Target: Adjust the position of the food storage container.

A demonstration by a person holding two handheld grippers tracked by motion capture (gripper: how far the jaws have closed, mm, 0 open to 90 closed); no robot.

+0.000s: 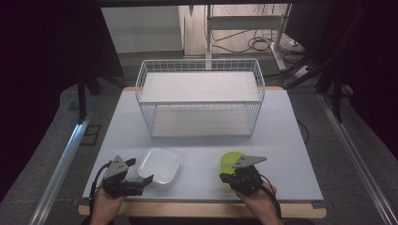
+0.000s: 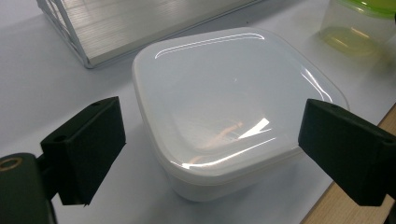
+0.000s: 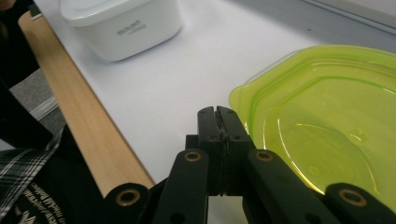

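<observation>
The grey-blue table (image 1: 281, 140) carries, at twelve o'clock, a white wire basket rack (image 1: 201, 96) with two shelves, both bare. Nearer the person, at about seven o'clock from the rack, sits the white square container (image 1: 159, 166) with its lid on; at about five o'clock sits the smaller round container with the green lid (image 1: 231, 160). The left gripper (image 1: 141, 171) rests at nine o'clock of the white container, its jaws spread wide and level with the box, one pad on each side of its near corner and neither touching it, as the left gripper view (image 2: 233, 112) makes plain. The right gripper (image 1: 227, 177) lies at six o'clock of the green lid, its jaws pressed fully together with nothing between them, the tips just beside the lid's rim (image 3: 327, 135). The step in hand looks like the approach to grasping, probably to load the rack. Next, the left jaws would need to slide forward around the box and squeeze; the right would first have to open before it can take the green-lidded tub.
</observation>
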